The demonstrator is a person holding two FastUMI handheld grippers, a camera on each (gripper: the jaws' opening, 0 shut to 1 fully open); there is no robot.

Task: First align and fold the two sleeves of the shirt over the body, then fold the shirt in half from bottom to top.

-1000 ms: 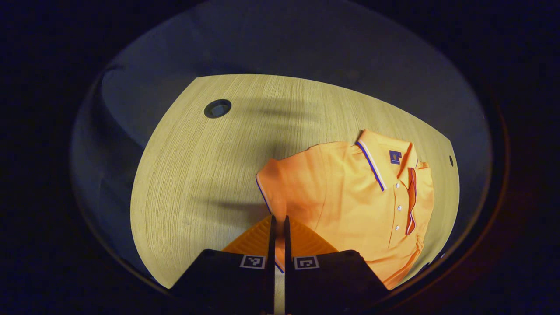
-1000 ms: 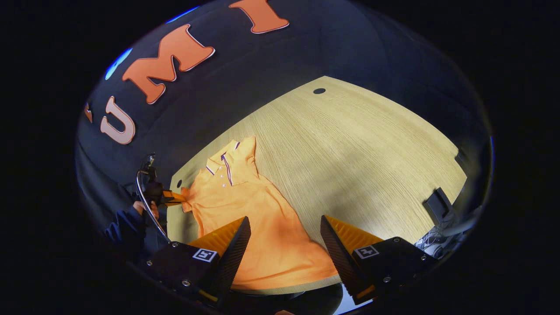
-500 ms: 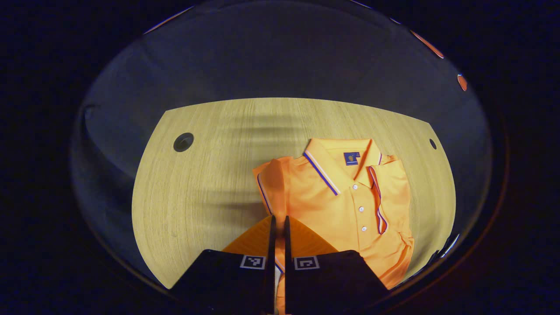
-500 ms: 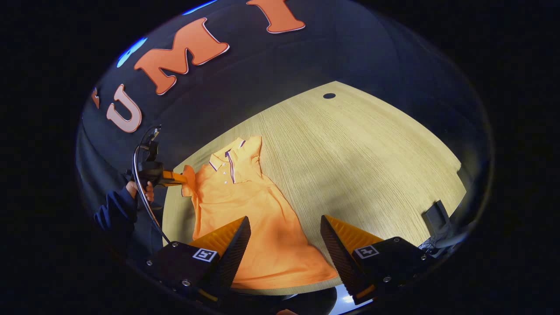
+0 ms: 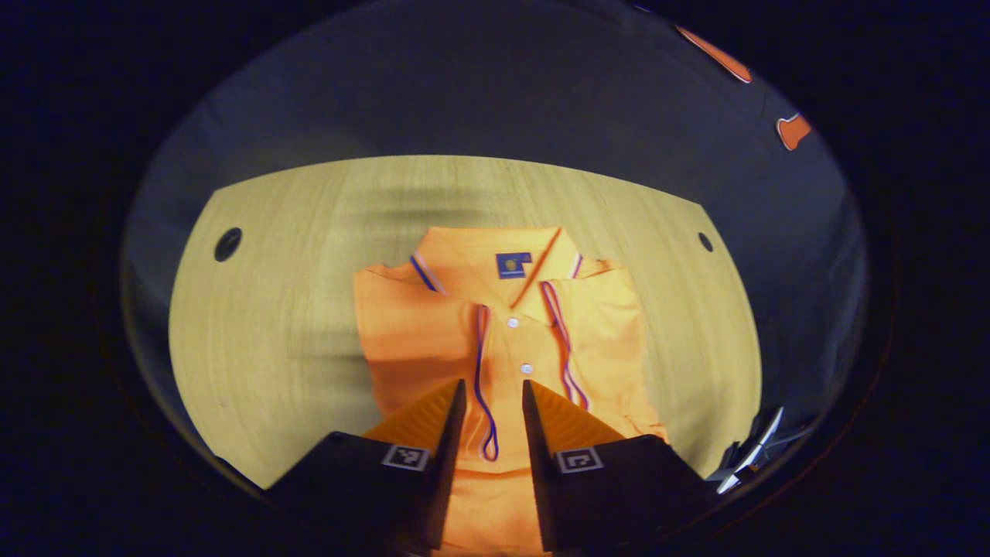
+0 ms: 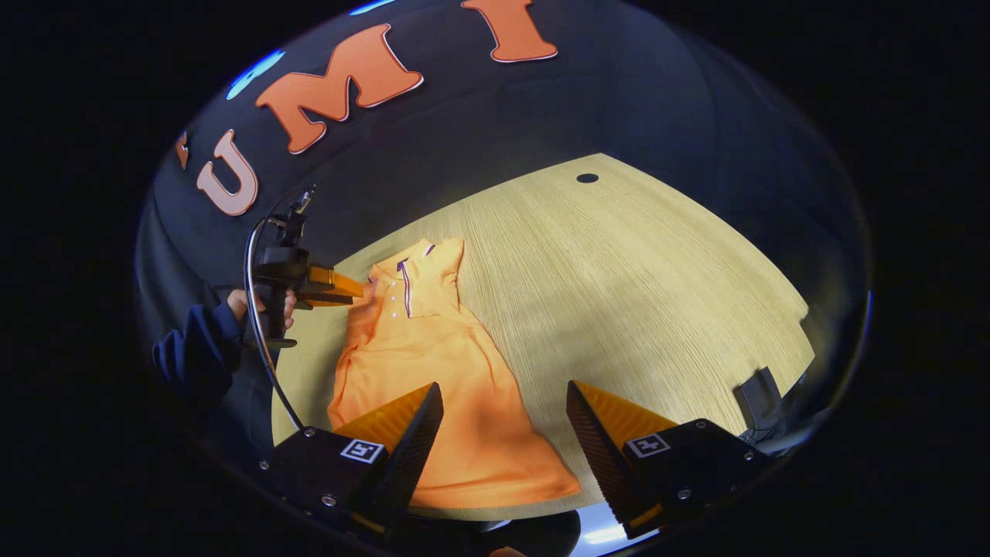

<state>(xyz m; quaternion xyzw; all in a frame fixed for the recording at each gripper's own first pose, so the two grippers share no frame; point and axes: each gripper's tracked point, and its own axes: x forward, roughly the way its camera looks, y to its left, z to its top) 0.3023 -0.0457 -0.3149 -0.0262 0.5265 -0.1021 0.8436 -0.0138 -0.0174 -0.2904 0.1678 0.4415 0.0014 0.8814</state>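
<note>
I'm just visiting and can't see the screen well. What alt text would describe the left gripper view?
An orange polo shirt lies collar-up on a pale wooden table, both sleeves folded in over its buttoned front. The left claw hovers just above the shirt's middle, its fingers slightly apart, holding nothing.

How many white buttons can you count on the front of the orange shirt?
2 in the left gripper view: one button just under the collar, another lower on the shirt. The left gripper hangs open over the strip below, so more may be hidden.
</note>
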